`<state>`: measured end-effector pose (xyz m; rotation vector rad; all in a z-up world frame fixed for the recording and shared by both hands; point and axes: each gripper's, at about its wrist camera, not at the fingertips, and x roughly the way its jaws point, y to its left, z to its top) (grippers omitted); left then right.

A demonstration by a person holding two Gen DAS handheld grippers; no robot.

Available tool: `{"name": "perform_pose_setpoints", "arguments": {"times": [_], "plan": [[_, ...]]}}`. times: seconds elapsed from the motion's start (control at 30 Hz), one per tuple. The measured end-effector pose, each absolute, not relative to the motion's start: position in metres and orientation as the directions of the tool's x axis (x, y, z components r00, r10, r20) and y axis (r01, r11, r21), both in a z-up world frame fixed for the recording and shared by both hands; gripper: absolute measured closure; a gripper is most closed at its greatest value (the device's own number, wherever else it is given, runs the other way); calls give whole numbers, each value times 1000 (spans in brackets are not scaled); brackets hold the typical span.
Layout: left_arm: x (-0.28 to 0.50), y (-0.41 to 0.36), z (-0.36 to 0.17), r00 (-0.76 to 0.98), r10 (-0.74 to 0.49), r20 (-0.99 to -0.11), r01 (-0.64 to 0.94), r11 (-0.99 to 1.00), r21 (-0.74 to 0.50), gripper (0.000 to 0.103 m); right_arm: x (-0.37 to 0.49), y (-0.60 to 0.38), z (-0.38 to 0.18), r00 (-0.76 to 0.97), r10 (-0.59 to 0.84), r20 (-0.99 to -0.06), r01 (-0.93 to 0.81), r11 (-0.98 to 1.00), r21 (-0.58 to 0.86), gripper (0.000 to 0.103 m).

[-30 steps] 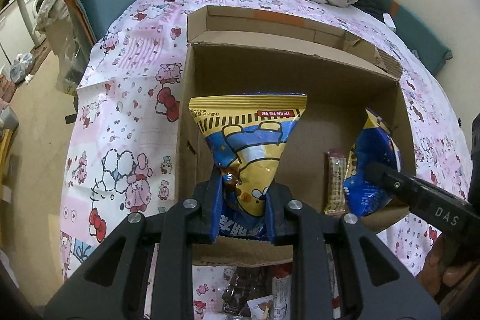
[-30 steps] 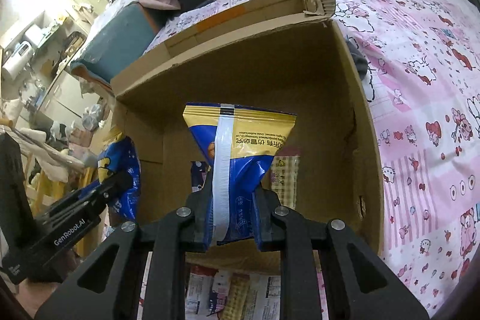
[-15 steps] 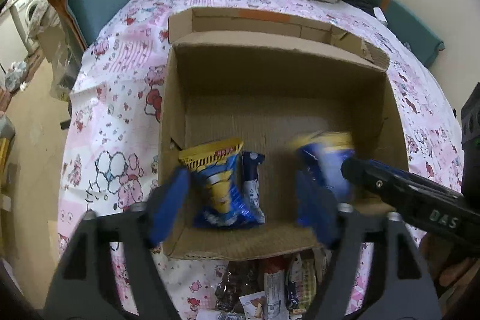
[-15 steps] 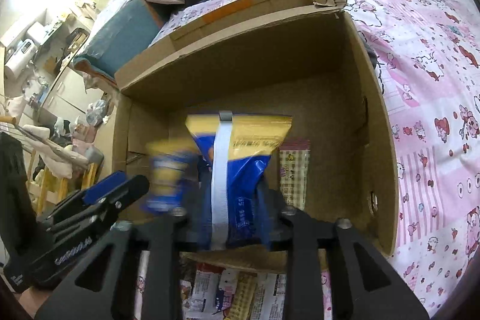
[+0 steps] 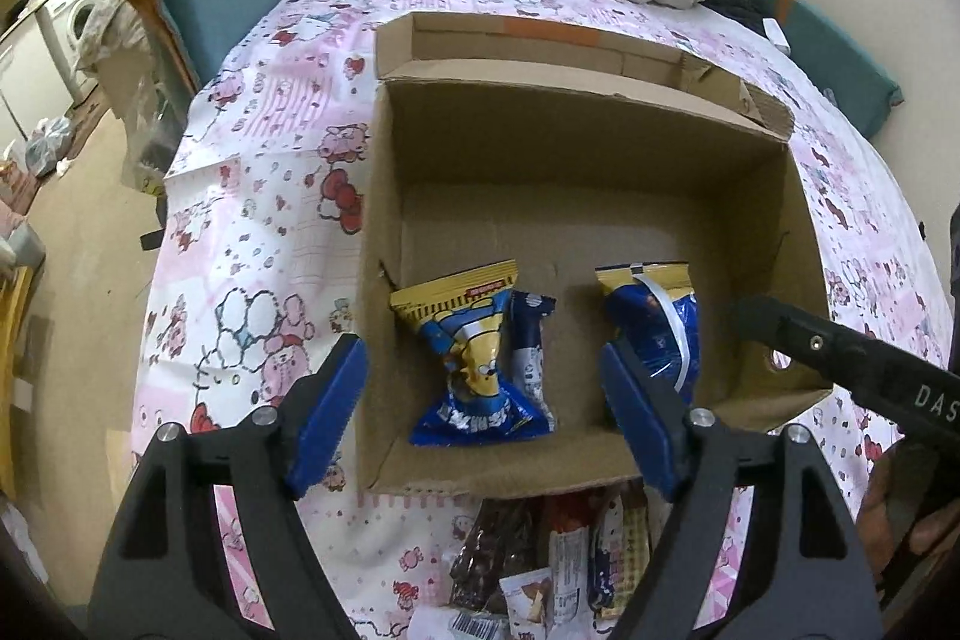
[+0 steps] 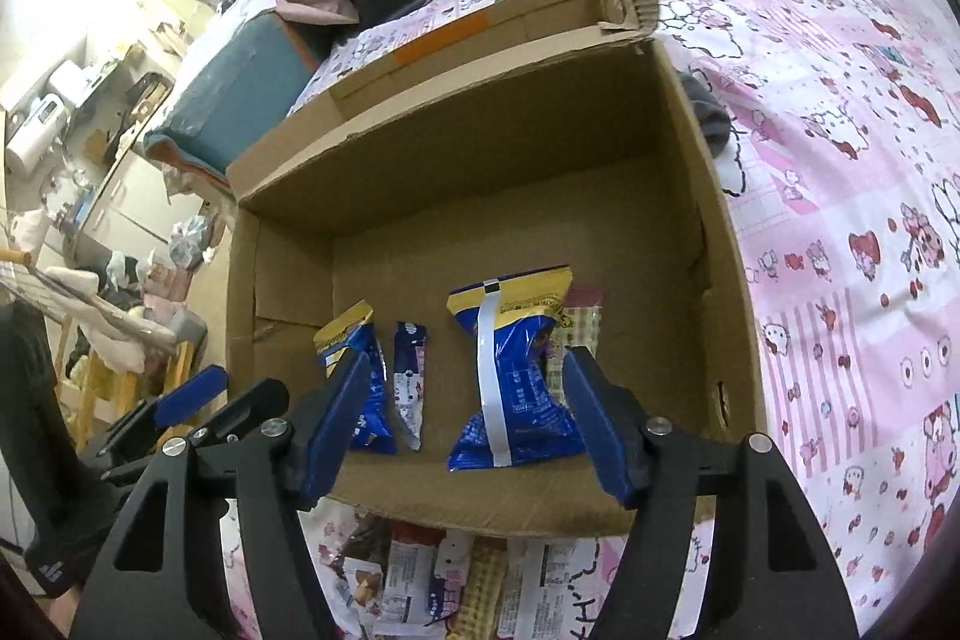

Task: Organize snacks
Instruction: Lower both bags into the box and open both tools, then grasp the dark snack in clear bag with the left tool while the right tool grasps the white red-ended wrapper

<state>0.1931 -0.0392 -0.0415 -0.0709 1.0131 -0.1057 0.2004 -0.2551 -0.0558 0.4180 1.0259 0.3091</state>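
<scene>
Snack bag (image 6: 516, 388) between (opening) right tongs (image 6: 465, 421)

Patterned bed (image 5: 258, 244) (box (image 5: 576, 130), loose snacks (image 5: 558, 562))

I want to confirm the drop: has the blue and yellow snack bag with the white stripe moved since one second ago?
Yes. The blue and yellow snack bag with the white stripe went down onto the cardboard box floor.

Two snack bags (image 5: 480, 358) in box (image 5: 576, 148)
</scene>
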Motion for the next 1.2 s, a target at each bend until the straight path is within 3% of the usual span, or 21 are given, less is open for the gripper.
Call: {"name": "perform_pose_setpoints", "arguments": {"times": [0.53, 0.67, 0.97, 1.2], "plan": [[154, -24, -22, 539, -138, -831, 50, 990, -131, 26, 154, -265, -49, 480, 414, -774, -31, 889, 456, 33], [142, -19, -27, 506, -141, -851, 48, 990, -136, 26, 135, -267, -53, 447, 473, -759, -19, 854, 521, 33], [120, 10, -54, 385, -161, -909, -58, 978, -198, 26, 107, -273, -69, 397, 463, -792, 27, 857, 514, 33], [114, 17, -91, 244, -118, -963, -72, 988, -139, 27, 107, -287, -95, 329, 440, -836, 148, 850, 505, 33]]}}
